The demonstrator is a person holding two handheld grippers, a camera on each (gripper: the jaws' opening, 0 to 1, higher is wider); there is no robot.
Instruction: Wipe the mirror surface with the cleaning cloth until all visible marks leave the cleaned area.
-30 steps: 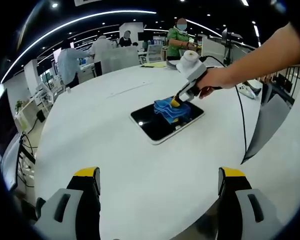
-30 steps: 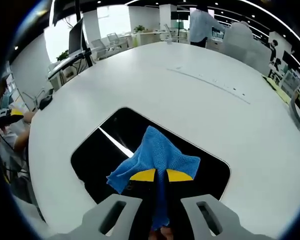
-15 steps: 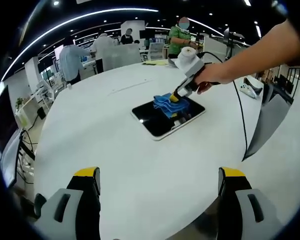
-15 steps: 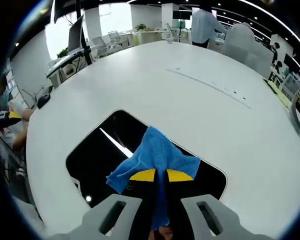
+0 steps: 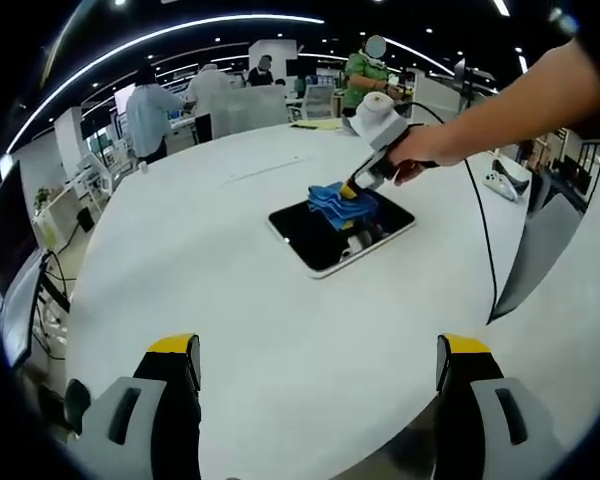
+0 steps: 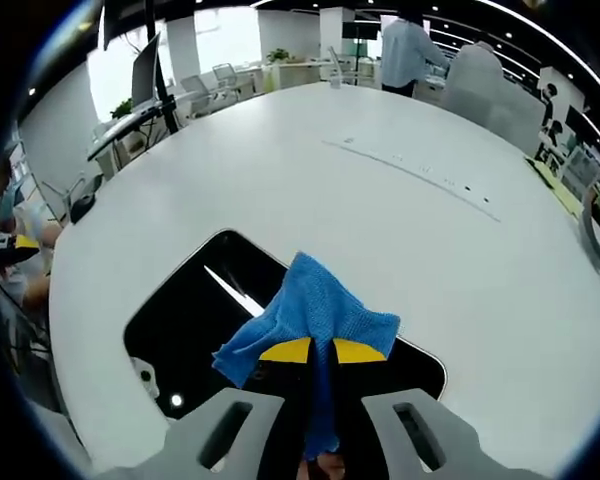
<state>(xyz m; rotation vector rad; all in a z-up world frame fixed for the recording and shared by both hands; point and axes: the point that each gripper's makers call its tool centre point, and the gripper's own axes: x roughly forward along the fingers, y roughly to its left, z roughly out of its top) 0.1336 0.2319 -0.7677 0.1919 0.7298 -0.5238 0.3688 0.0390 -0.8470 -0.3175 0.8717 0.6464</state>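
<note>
The left gripper [image 5: 315, 375] hovers open and empty over the table's [image 5: 180, 260] near edge. Mid-table lies the mirror [image 6: 190, 320], where the right gripper [image 6: 313, 351], clamped on the cloth [image 6: 315, 300], presses it down. Best: flat, overlapping strokes reaching every mirror corner.

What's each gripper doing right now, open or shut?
Left gripper: open, jaws wide apart, empty, above the white table.
Right gripper: shut on the blue cleaning cloth, over the mirror.
</note>
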